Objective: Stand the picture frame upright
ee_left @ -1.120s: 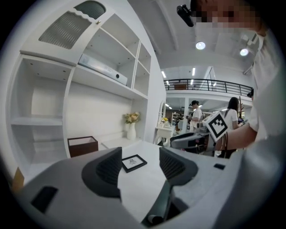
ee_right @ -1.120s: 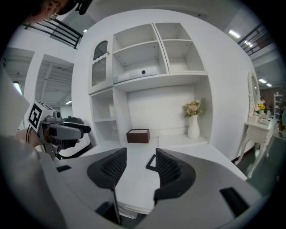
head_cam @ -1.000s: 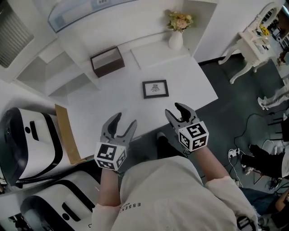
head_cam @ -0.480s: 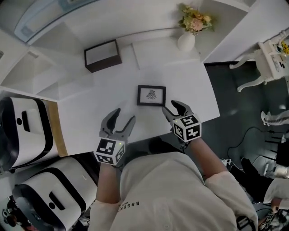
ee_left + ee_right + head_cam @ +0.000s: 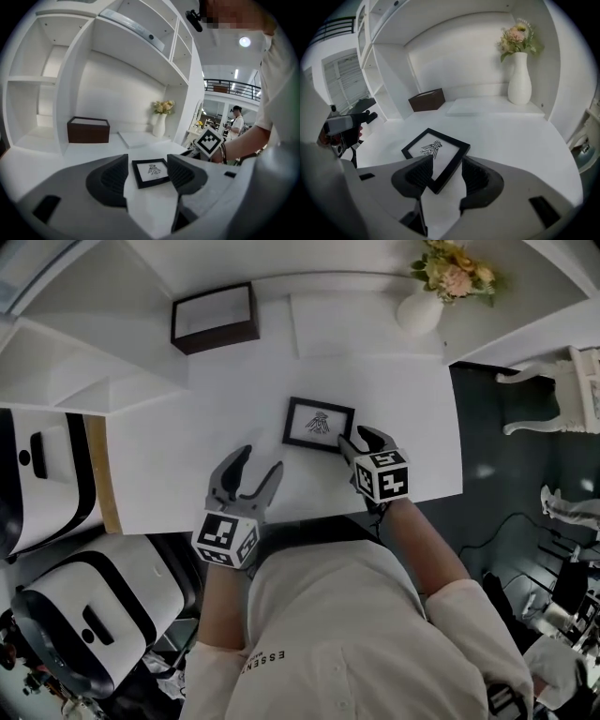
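Right gripper (image 5: 444, 169): jaws held apart, the near corner of the black-framed picture frame (image 5: 319, 424) lying between them, unclamped. Left gripper (image 5: 147, 174): jaws spread wide, nothing held; it is set over the table edge at 7 o'clock from the frame, well apart. The frame is laid flat, print upward, near the middle of the white tabletop (image 5: 178, 456). A dark brown rectangular box (image 5: 214, 317) is placed at 11 o'clock from the frame, a white vase of flowers (image 5: 420, 310) at 1 o'clock.
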A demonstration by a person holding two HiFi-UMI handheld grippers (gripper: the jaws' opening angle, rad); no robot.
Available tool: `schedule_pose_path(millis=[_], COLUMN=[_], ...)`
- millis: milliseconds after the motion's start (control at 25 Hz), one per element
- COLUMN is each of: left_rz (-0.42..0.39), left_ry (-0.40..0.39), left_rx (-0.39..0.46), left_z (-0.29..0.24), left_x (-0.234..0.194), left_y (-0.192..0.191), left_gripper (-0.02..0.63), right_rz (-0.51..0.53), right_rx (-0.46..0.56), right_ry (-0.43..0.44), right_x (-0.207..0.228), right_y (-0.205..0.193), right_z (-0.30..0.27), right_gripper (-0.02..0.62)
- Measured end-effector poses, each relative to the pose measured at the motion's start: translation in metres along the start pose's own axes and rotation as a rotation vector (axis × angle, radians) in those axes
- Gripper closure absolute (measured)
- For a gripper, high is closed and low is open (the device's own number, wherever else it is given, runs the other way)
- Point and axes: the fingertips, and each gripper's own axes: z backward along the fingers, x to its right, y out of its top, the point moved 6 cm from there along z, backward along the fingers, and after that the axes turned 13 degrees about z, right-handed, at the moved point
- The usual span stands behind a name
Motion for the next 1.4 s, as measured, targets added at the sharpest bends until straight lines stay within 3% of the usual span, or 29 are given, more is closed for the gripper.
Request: schedule_pose_path(millis=[280,400,840,1400], left_rz=[0.021,0.028,0.042,0.054], left_ry=[0.025,0.032,0.046,0.058], left_rx=[-0.025,-0.032,-0.040,-0.071], left_z=[-0.002,0.000,0.012,0.061], left_x=[-0.005,-0.009,-0.013,-0.010], left_y=[-0.012,-0.017,-0.020,-0.044], left_gripper=[0.351,0.351,0.351,0.351], right_rz=[-0.102,-0.114,-0.050,0.010], right_rx=[-0.053,-0.077,-0.119,-0.148], right_ry=[-0.001,-0.010,-0.008,-0.002], right_x=[0.014,0.017,0.006,-0.049], right_y=[-0.004,-0.005,-0.002,-0.025], right_z=[-0.028,-0.032,-0.033,-0.013], right_gripper=[0.395,0.449,0.467,0.469])
